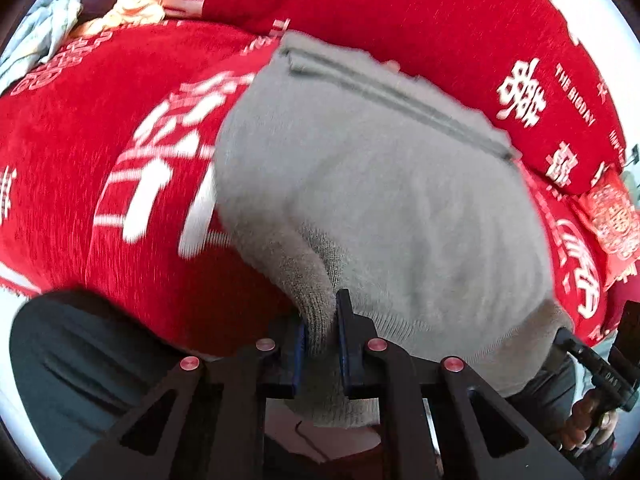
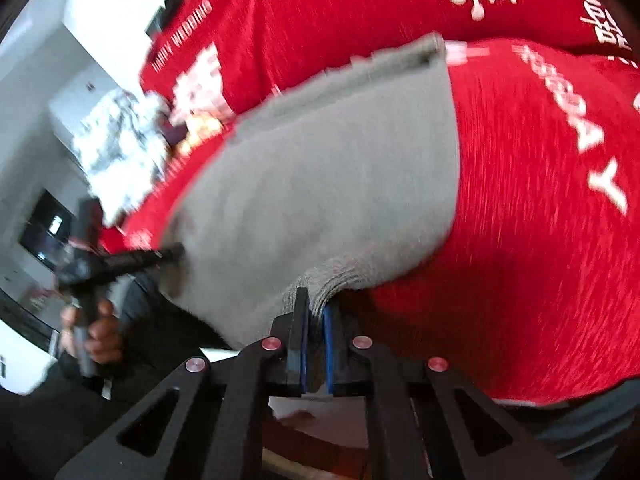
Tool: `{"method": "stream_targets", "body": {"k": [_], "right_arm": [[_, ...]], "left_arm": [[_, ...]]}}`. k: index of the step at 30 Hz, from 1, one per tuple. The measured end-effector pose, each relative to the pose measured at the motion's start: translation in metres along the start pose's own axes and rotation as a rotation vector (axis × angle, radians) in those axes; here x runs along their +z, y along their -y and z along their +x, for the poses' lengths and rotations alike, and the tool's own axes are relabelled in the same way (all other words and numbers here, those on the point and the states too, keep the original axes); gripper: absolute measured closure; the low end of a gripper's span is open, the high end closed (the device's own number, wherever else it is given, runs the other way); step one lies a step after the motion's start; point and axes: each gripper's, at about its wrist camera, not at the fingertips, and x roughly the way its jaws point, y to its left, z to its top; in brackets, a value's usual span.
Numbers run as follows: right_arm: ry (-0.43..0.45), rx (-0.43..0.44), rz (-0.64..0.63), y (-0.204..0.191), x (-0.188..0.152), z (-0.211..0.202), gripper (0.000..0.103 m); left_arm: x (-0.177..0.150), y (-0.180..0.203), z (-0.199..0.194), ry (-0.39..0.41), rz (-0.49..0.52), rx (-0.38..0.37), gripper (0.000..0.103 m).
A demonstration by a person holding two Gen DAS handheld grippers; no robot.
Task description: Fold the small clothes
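The small grey knitted garment [image 1: 380, 184], soft and fuzzy with a zip seam running along its far edge, lies spread across the middle of both views on a red cloth printed with white characters and lettering [image 1: 100, 152]. Its ribbed near hem is bunched up at the bottom centre of each frame, where the grippers have it.

The left gripper [image 1: 320, 344] has its blue-padded fingers drawn narrow and pinching a fold of the ribbed hem, the knit squeezed up between the pads. The right gripper [image 2: 316, 344] does the same at another corner of the hem, its fingers nearly together with only a thin layer of grey knit between them. In the left wrist view, the right gripper and the hand that carries it [image 1: 588, 424] show at the lower right edge; in the right wrist view, the left gripper's hand [image 2: 100, 332] shows at the lower left.

At the upper left of the left wrist view a heap of pale blue and cream clothes [image 1: 72, 12] sits well apart from the grey garment.

The risk from here looks like a slipped hold: the right pads seem to catch only the hem's edge, so a quick lift or pull could draw the knit out. Uneven lifting by the two hands could also skew the fold line or drag the garment across the red cloth, and the stretchy rib may distort under tension.
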Motion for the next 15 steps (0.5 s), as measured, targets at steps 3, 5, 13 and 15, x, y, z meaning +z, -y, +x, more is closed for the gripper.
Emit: {"method": "stream_targets", "body": {"k": [3, 5, 13, 15], "right_arm": [[0.062, 0.033, 0.007, -0.002, 0.024, -0.011, 0.096], [0.102, 0.024, 0.003, -0.001, 0.042, -0.014, 0.096], [0.103, -0.061, 0.082, 0.027, 0.097, 0.031, 0.096], [0.067, -0.095, 0.101, 0.036, 0.101, 0.046, 0.096]], "left_arm": [[0.022, 0.004, -0.010, 0.041, 0.007, -0.034, 0.088], [0.041, 0.014, -0.007, 0.062, 0.017, -0.049, 0.088], [0.110, 0.017, 0.048, 0.003, -0.022, -0.058, 0.088], [0.112, 0.010, 0.062, -0.036, -0.054, -0.080, 0.082]]}}
